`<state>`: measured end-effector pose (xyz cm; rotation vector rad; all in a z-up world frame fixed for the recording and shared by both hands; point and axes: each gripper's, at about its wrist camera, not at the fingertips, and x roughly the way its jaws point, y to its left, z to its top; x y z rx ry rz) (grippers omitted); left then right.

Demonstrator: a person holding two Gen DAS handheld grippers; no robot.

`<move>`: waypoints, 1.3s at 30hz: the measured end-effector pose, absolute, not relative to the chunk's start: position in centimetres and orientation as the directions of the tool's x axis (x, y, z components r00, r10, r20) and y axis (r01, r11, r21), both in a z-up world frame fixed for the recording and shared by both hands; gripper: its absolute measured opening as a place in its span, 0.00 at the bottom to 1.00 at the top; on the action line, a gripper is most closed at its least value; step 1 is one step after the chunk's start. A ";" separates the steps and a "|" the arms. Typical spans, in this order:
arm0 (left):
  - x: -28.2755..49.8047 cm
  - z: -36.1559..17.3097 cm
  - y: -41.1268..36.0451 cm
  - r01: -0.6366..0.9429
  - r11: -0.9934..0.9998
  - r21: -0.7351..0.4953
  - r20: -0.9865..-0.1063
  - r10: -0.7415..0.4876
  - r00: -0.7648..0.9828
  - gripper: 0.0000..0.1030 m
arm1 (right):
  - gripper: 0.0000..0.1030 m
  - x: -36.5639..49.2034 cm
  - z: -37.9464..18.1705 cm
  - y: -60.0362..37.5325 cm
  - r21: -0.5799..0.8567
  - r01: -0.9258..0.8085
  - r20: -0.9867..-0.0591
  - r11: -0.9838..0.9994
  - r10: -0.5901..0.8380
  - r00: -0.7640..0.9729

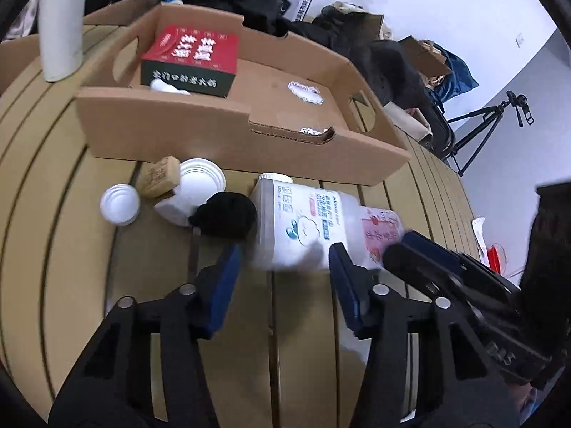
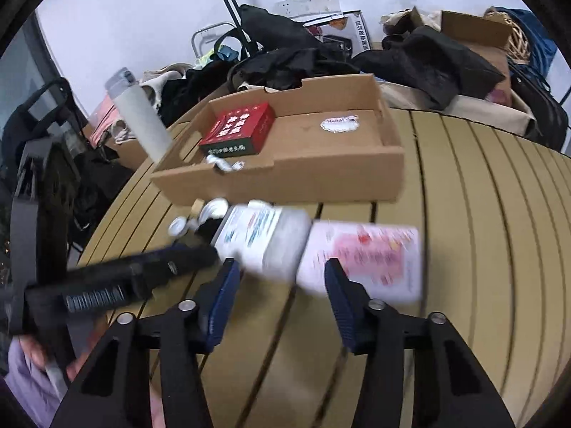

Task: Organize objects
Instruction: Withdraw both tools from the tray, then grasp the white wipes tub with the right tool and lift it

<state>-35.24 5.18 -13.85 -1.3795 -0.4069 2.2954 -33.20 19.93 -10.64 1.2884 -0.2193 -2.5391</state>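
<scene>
A clear plastic box of cotton swabs [image 1: 303, 224] lies on the slatted table, with a pink card [image 1: 382, 232] at its right end. My left gripper [image 1: 285, 260] is open, its blue pads either side of the box's near end. My right gripper [image 2: 282, 274] is open just before the box [image 2: 264, 235] and the pink card [image 2: 364, 260]. A cardboard tray [image 1: 200, 132] behind holds a red and green box [image 1: 192, 60]. Left of the swab box lie a black cloth [image 1: 225, 217], a white lid [image 1: 119, 203], a cork [image 1: 158, 176] and a white jar [image 1: 194, 185].
A white cylinder [image 1: 62, 21] stands at the table's back left. Dark clothes and boxes [image 2: 428, 57] pile up behind the tray [image 2: 285, 174]. A tripod [image 1: 489, 121] stands to the right. The table [image 2: 492, 214] stretches to the right.
</scene>
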 end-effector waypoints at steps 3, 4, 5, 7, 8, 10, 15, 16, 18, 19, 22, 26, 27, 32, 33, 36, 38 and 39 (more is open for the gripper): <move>-35.8 -14.7 4.9 -0.210 -0.836 -0.507 -0.735 0.546 -0.403 0.35 | 0.39 -35.6 -12.6 19.8 0.295 0.156 -0.774 -0.943 -0.332 -0.539; -35.9 -14.9 4.9 -0.212 -0.830 -0.516 -0.729 0.555 -0.401 0.33 | 0.39 -36.0 -13.0 19.8 0.311 0.153 -0.775 -0.938 -0.343 -0.531; -35.8 -14.9 4.9 -0.212 -0.827 -0.520 -0.725 0.559 -0.402 0.32 | 0.39 -36.4 -13.5 20.0 0.356 0.160 -0.762 -0.921 -0.385 -0.520; -35.3 -14.7 4.9 -0.214 -0.830 -0.515 -0.729 0.555 -0.401 0.32 | 0.36 -36.5 -14.0 20.4 0.422 0.166 -0.736 -0.891 -0.443 -0.511; -34.9 -14.4 4.9 -0.220 -0.830 -0.513 -0.729 0.557 -0.398 0.32 | 0.36 -36.2 -14.0 20.6 0.433 0.168 -0.732 -0.886 -0.454 -0.508; -33.3 -13.5 5.0 -0.239 -0.825 -0.512 -0.726 0.564 -0.393 0.32 | 0.35 -35.2 -13.6 20.9 0.450 0.175 -0.729 -0.875 -0.474 -0.494; -26.6 -12.7 5.1 -0.278 -0.826 -0.491 -0.734 0.564 -0.379 0.32 | 0.35 -28.7 -11.9 20.9 0.409 0.262 -0.757 -0.874 -0.486 -0.437; -25.5 -13.5 5.2 -0.263 -0.825 -0.500 -0.748 0.565 -0.350 0.32 | 0.35 -27.5 -12.1 20.8 0.396 0.270 -0.772 -0.878 -0.478 -0.420; -24.4 -14.5 5.4 -0.248 -0.822 -0.513 -0.758 0.570 -0.318 0.32 | 0.35 -25.1 -12.7 20.8 0.370 0.272 -0.793 -0.888 -0.455 -0.406; -23.7 -14.6 5.4 -0.253 -0.817 -0.518 -0.754 0.575 -0.317 0.32 | 0.35 -24.1 -12.9 20.9 0.363 0.262 -0.793 -0.894 -0.444 -0.417; -22.9 -14.5 5.9 -0.271 -0.852 -0.449 -0.788 0.520 -0.329 0.34 | 0.36 -23.1 -13.0 21.2 0.370 0.238 -0.785 -0.898 -0.439 -0.437; -23.3 -14.0 5.6 -0.263 -0.868 -0.421 -0.790 0.494 -0.363 0.36 | 0.54 -23.5 -13.3 21.2 0.345 0.218 -0.796 -0.913 -0.407 -0.449; -23.5 -14.2 5.5 -0.255 -0.867 -0.429 -0.788 0.497 -0.363 0.36 | 0.55 -23.6 -13.4 21.5 0.361 0.210 -0.790 -0.909 -0.417 -0.449; -24.6 -14.8 5.4 -0.221 -0.844 -0.489 -0.771 0.537 -0.344 0.34 | 0.55 -24.5 -14.7 22.4 0.489 0.169 -0.750 -0.856 -0.511 -0.419; -24.6 -14.7 5.5 -0.218 -0.842 -0.493 -0.769 0.539 -0.345 0.31 | 0.53 -24.6 -15.0 22.5 0.513 0.166 -0.741 -0.842 -0.533 -0.409; -24.2 -13.3 5.5 -0.226 -0.836 -0.499 -0.742 0.548 -0.387 0.30 | 0.45 -24.4 -14.3 22.5 0.522 0.162 -0.731 -0.837 -0.537 -0.421; -24.5 -11.1 5.4 -0.242 -0.821 -0.518 -0.702 0.569 -0.429 0.30 | 0.40 -24.6 -12.6 22.7 0.504 0.165 -0.727 -0.848 -0.519 -0.450; -25.0 -9.9 5.5 -0.256 -0.813 -0.523 -0.686 0.579 -0.441 0.30 | 0.38 -24.9 -11.7 22.7 0.498 0.171 -0.720 -0.850 -0.516 -0.464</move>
